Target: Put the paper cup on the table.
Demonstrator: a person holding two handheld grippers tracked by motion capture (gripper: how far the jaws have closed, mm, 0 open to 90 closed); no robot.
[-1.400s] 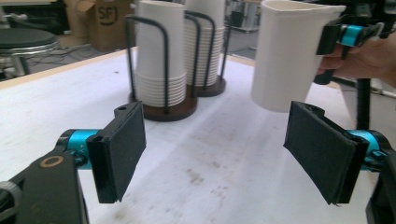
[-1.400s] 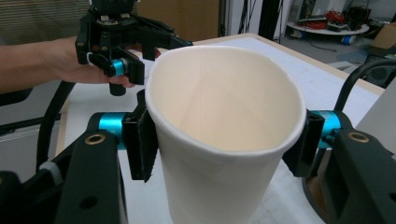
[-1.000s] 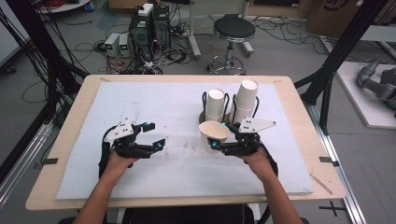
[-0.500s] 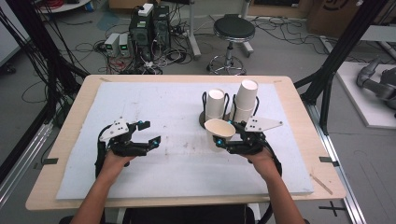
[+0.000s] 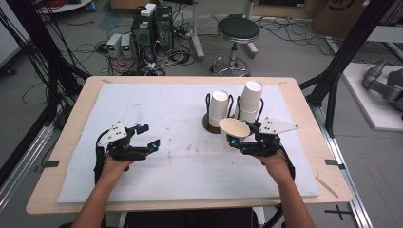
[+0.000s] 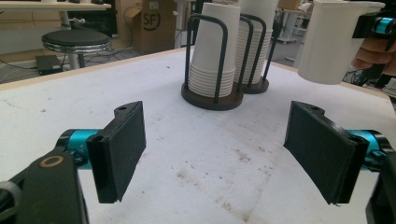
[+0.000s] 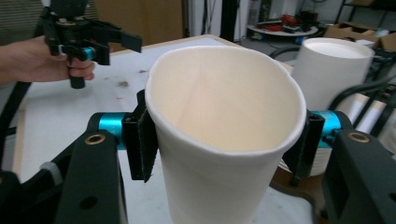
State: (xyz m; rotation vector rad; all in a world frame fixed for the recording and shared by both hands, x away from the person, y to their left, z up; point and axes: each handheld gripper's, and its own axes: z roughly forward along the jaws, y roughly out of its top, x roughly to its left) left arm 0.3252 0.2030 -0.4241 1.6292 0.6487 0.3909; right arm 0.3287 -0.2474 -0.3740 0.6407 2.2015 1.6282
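Right hand-held gripper (image 5: 236,136) pinching a paper cup (image 5: 234,130) by its sides above the worktop (image 5: 166,118), beside the cup stacks (image 5: 219,108), left hand-held gripper (image 5: 147,137) spread, holding nothing

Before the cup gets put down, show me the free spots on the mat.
Bare mat lies between the left gripper and the cup held in the right gripper, also left of the cup racks. Crowded around the racks.
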